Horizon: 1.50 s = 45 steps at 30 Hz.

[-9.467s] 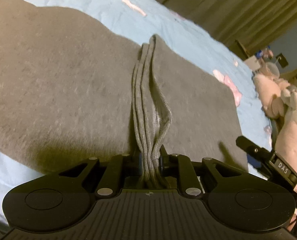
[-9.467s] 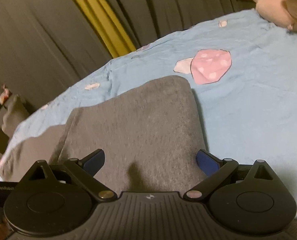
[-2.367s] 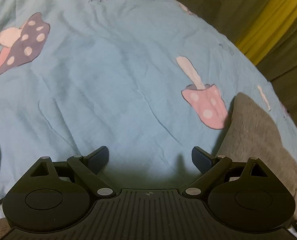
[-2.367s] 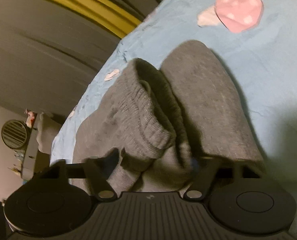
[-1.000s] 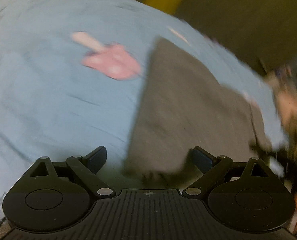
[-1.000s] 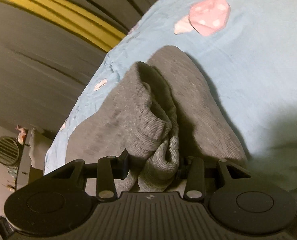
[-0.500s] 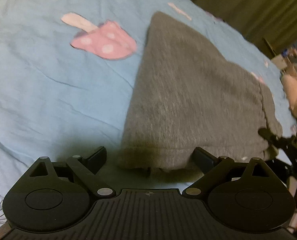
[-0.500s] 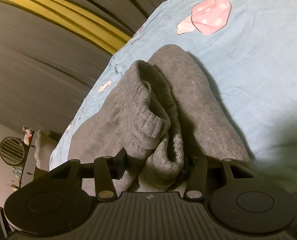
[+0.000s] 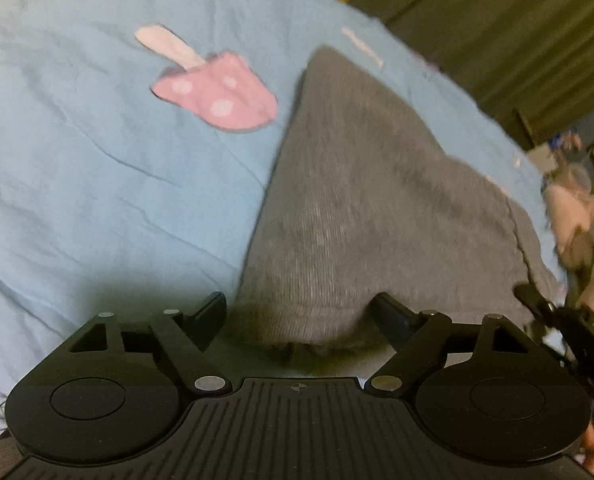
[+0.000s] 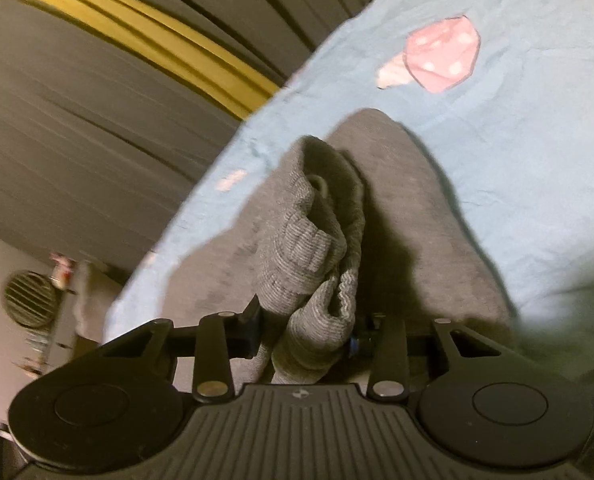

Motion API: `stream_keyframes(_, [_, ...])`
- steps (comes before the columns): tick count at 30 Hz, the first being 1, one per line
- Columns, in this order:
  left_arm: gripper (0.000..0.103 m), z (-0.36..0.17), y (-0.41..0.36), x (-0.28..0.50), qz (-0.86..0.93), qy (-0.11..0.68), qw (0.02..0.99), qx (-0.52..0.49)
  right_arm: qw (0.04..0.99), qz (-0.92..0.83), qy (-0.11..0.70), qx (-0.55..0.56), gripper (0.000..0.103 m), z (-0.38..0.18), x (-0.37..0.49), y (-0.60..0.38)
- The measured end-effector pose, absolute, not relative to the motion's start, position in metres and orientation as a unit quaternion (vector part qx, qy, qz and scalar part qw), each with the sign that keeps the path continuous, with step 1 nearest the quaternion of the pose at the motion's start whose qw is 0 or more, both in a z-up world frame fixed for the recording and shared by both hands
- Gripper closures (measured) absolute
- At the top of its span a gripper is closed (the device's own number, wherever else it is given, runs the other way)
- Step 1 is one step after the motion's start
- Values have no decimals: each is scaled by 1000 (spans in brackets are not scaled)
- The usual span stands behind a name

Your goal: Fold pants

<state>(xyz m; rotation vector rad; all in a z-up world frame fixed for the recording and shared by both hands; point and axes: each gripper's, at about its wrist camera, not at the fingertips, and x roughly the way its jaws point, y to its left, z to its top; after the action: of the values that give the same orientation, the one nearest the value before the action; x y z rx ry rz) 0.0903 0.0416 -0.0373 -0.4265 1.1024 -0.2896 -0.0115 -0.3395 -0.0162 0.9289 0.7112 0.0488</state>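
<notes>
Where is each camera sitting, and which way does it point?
Left wrist: rides on the left tongs, looking along its open fingers at the pants on the sheet.
Right wrist: rides on the right tongs, shut on a ribbed bunch of the pants; curtain behind.
Shared: pants, sheet, pink mushroom.

Bedroom: mushroom-print bedsheet (image 9: 97, 184), curtains (image 10: 97, 92), plush toy (image 9: 577, 220).

bed: blue mushroom-print sheet (image 9: 97, 168) | curtains (image 10: 97, 92): dark, yellow stripe | light: dim
</notes>
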Motion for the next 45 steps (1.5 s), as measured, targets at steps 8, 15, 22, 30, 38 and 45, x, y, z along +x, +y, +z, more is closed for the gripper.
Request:
stream_keyframes(8, [12, -20, 58, 90, -65, 486, 844, -218, 841, -11, 381, 384, 38, -21, -15, -348])
stream_keyframes(15, [7, -16, 10, 118, -91, 470, 872, -104, 909, -65, 343, 228, 10, -8, -17, -336])
stream_keyframes(22, [3, -55, 11, 139, -86, 494, 856, -124, 886, -56, 356, 291, 4, -28, -10, -355])
stream_keyframes(30, [5, -38, 65, 129, 18, 420, 881, -217, 873, -46, 359, 326, 4, -36, -10, -359])
stream_keyframes(38, [5, -18, 11, 152, -42, 405, 909, -91, 873, -42, 356, 331, 4, -41, -7, -359])
stream_keyframes(45, [0, -54, -4, 176, -21, 445, 894, -41, 876, -37, 353, 325, 4, -43, -5, -359])
